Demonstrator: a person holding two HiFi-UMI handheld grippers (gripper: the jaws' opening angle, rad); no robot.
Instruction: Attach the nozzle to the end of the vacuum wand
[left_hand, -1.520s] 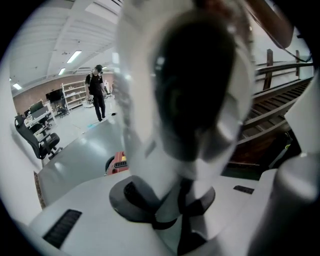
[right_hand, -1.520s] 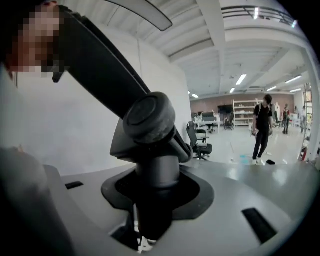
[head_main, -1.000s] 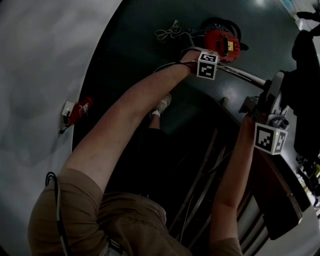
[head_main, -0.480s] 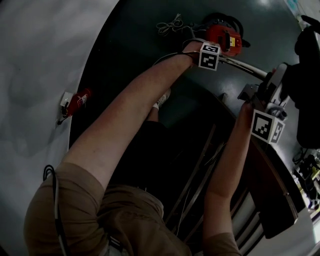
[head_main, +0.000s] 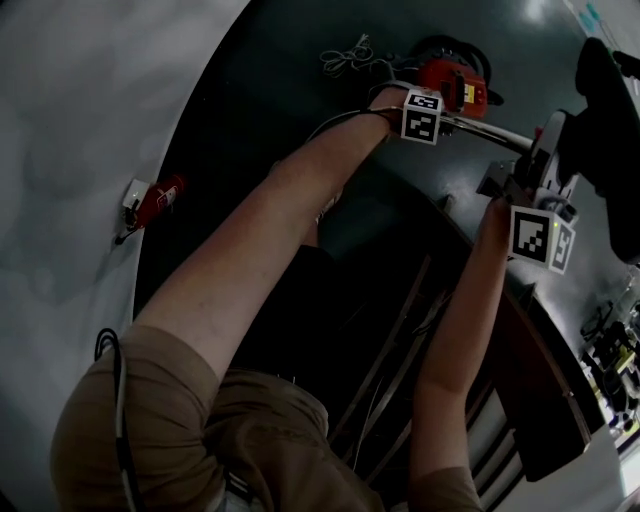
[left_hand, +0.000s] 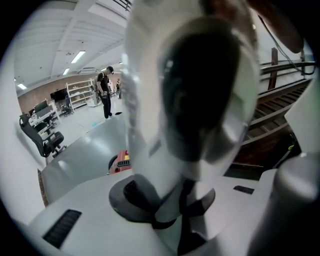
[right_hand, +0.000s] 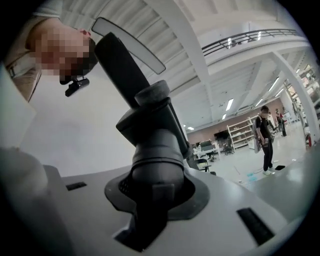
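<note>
Left gripper (left_hand: 172, 215): clamped on vacuum wand (left_hand: 200, 90), steadying its open end at 1 o'clock | Right gripper (right_hand: 150, 210): jaws have just been closing, now pinching dark nozzle (right_hand: 152, 150), 2 o'clock, level to line up | Join: apparently not yet made

Large lab hall with shelving (left_hand: 80, 93) and office chairs (left_hand: 44, 136).

Pale vacuum wand (left_hand: 145, 110), blurred and very close, runs off the left gripper view's top edge. In the head view, the marker cubes (head_main: 421, 116) hide the jaws.
</note>
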